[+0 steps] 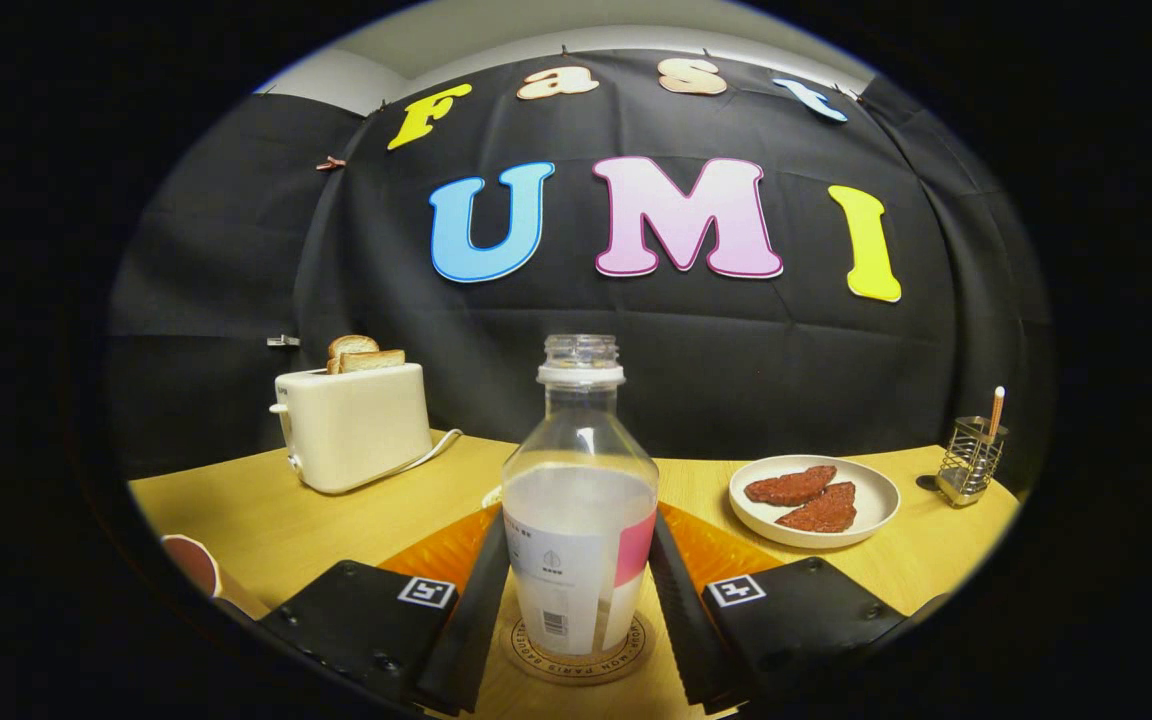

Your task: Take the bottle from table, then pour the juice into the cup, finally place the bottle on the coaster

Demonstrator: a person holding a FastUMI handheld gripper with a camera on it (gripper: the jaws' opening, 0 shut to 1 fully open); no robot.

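Nearest the camera, the gripper [579, 610] reaches forward with its jaws standing either side of an uncapped clear plastic bottle [579, 520]. The jaws lie right against the bottle's lower sides, but whether they press on it or have let go cannot be told. The bottle stands upright on a round printed coaster [581, 655] on the wooden table [336, 520], so the final step looks done or nearly done. It holds pale, cloudy juice up to about its shoulder and carries a paper label. It likely handles as moderately heavy, with thin walls that give under a hard squeeze and smooth sides that could slip; the labelled lower body is the sensible place to hold it.

Just behind the bottle lies an orange mat [726, 550]. Off to the left, beside the gripper, part of a cup [194, 565] shows. Further back stand a cream toaster [351, 425] with toast, a plate [814, 500] with two dark red pieces, and a wire holder [971, 460].
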